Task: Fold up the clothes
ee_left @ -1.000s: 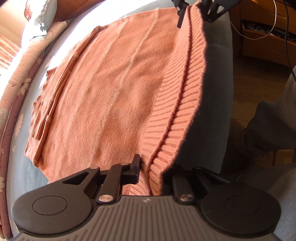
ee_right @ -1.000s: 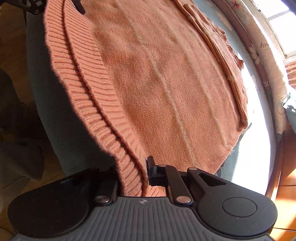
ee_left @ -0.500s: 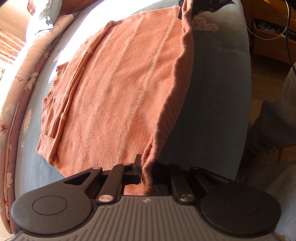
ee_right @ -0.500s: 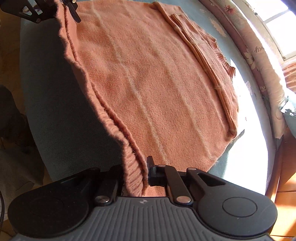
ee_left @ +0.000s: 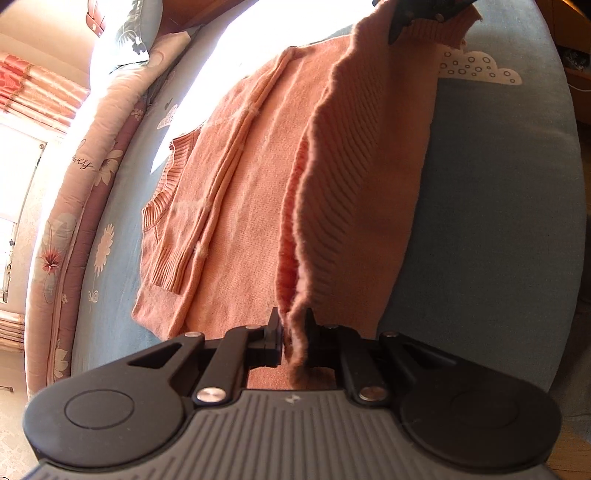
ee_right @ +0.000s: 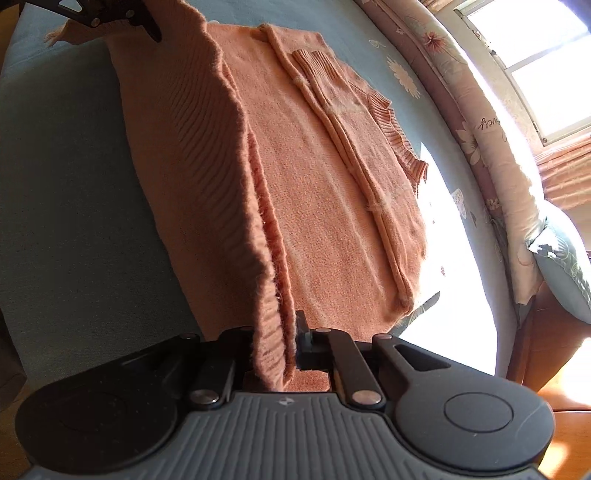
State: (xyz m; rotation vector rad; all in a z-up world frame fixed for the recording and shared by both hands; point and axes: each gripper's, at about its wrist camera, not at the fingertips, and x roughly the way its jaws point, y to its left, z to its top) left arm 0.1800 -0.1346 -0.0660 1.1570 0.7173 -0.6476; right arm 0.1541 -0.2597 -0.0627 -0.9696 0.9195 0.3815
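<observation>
An orange knitted sweater (ee_left: 243,206) lies on a bed with a blue sheet (ee_left: 491,206), its sleeves folded in over the body. Its ribbed hem (ee_left: 343,184) is raised off the sheet and stretched in a taut band between my two grippers. My left gripper (ee_left: 293,332) is shut on one end of the hem. My right gripper (ee_right: 275,341) is shut on the other end, and it also shows at the top of the left wrist view as the right gripper (ee_left: 413,14). The sweater (ee_right: 332,192) lies flat past the lifted hem (ee_right: 207,147), collar and cuffs toward the window side.
A pink flowered quilt (ee_left: 74,173) runs along the far side of the bed below a sunlit window (ee_right: 524,48). A blue pillow (ee_right: 565,266) sits at the bed's end by a wooden frame (ee_right: 546,339). Bare blue sheet (ee_right: 66,184) lies on my side of the sweater.
Both grippers have lifted the ribbed hem off the bed edge and carried it inward over the sweater's body. More bare sheet now shows on the near side.
</observation>
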